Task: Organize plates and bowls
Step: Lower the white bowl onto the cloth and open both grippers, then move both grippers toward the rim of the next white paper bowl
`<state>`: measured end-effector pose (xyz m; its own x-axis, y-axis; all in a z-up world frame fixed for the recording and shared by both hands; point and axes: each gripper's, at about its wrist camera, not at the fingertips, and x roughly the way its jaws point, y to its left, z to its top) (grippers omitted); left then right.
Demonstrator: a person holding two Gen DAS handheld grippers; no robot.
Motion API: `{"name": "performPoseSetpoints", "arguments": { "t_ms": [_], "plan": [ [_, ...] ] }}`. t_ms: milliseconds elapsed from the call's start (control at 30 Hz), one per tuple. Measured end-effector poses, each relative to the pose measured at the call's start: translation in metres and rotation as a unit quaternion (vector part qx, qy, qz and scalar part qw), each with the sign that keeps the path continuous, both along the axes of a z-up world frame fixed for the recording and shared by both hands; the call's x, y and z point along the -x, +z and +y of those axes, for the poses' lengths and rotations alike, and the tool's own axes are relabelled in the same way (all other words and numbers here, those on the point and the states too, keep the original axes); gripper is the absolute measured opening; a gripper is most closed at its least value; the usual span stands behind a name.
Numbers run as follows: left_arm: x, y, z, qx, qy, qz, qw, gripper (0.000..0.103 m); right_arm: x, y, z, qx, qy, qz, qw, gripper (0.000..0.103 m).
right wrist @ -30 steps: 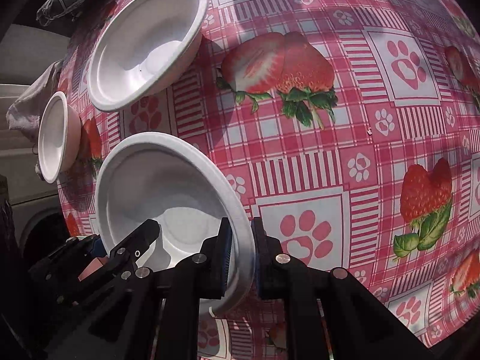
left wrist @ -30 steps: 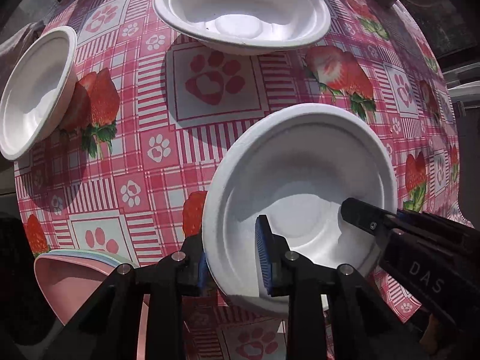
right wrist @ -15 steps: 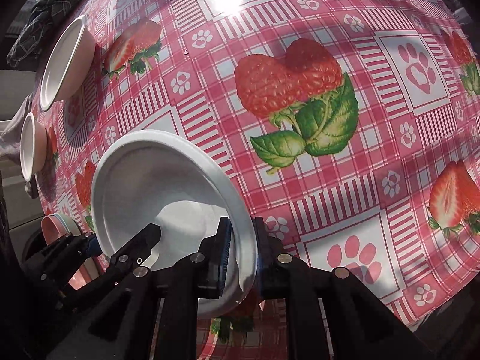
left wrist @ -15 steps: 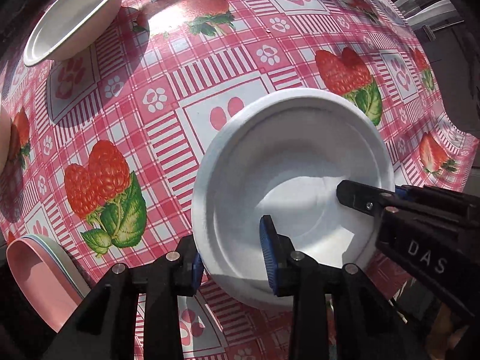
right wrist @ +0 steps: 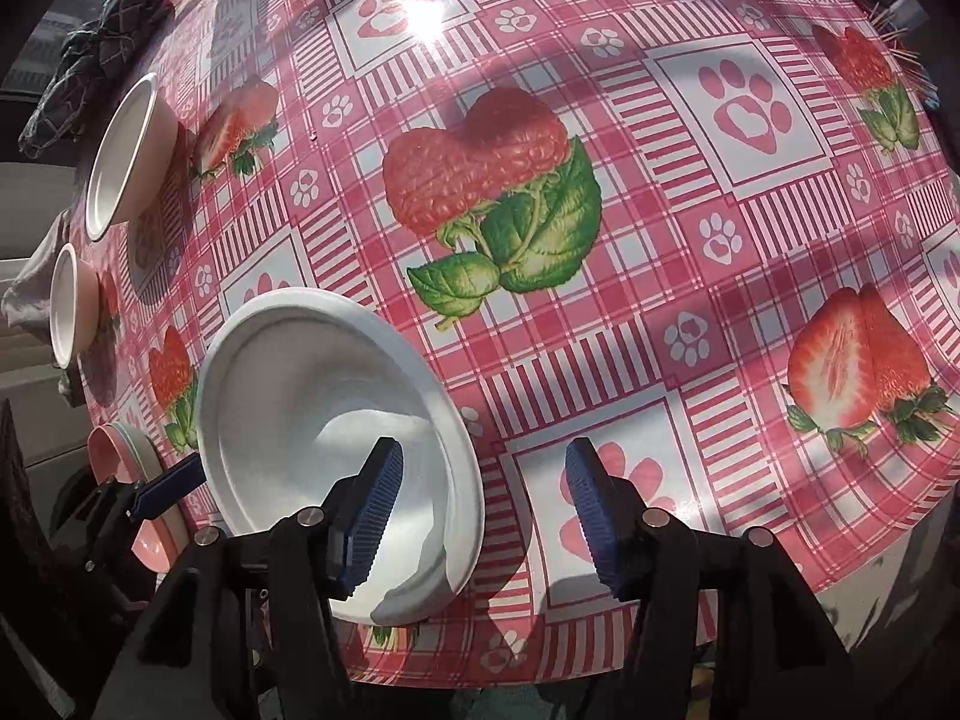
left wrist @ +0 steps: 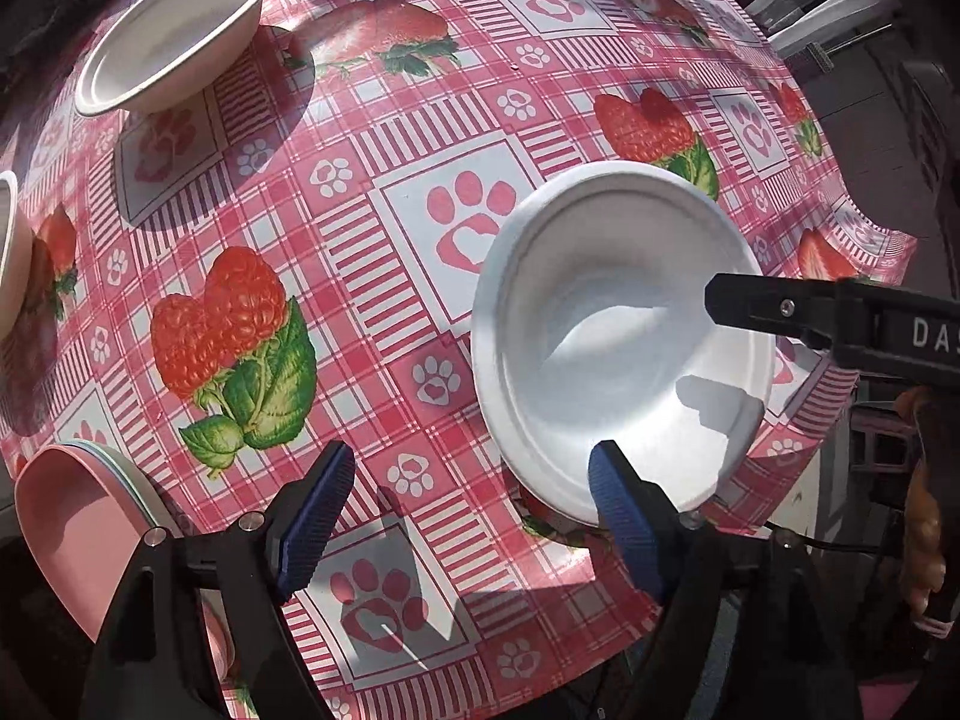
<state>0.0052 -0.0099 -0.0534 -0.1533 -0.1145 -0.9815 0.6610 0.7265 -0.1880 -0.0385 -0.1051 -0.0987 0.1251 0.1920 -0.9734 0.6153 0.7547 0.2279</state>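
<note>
One white bowl point(left wrist: 618, 348) sits released as both grippers' fingers point(left wrist: 312, 516) point(right wrist: 585, 516) spread open; two bowls point(left wrist: 174, 30) point(right wrist: 69, 306) wait unsorted across the worktop point(left wrist: 372, 240).

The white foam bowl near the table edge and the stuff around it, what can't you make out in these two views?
- White foam bowl: whether it rests flat on the strawberry tablecloth; left wrist view, its own rim hides the underside.
- Stack of pink plates: count unclear; cut off by the left gripper.
- Small white bowl: contents unseen; right wrist view, edge-on.
</note>
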Motion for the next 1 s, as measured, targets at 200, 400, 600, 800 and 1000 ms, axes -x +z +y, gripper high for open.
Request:
{"name": "performPoseSetpoints", "arguments": {
  "t_ms": [200, 400, 600, 800, 1000],
  "plan": [
    [-0.018, 0.002, 0.035, -0.036, 0.047, 0.006, 0.9982, 0.086, 0.02, 0.023, -0.036, 0.009, -0.04, -0.011, 0.999, 0.089],
    [-0.041, 0.019, 0.074, -0.033, 0.086, 0.009, 0.9957, 0.086, 0.03, 0.046, -0.059, -0.009, -0.061, -0.026, 0.998, 0.089],
    [-0.08, 0.044, 0.077, -0.021, 0.105, -0.015, 0.9941, 0.086, -0.001, 0.081, -0.052, 0.0, -0.024, -0.05, 0.998, 0.089],
    [-0.124, 0.054, 0.075, -0.014, 0.132, -0.049, 0.9899, 0.086, -0.058, 0.107, -0.032, 0.002, 0.03, -0.075, 0.997, 0.089],
    [-0.165, 0.063, 0.087, -0.017, 0.169, -0.075, 0.9826, 0.086, -0.112, 0.12, -0.024, 0.039, 0.077, -0.08, 0.993, 0.089]
  ]
}}
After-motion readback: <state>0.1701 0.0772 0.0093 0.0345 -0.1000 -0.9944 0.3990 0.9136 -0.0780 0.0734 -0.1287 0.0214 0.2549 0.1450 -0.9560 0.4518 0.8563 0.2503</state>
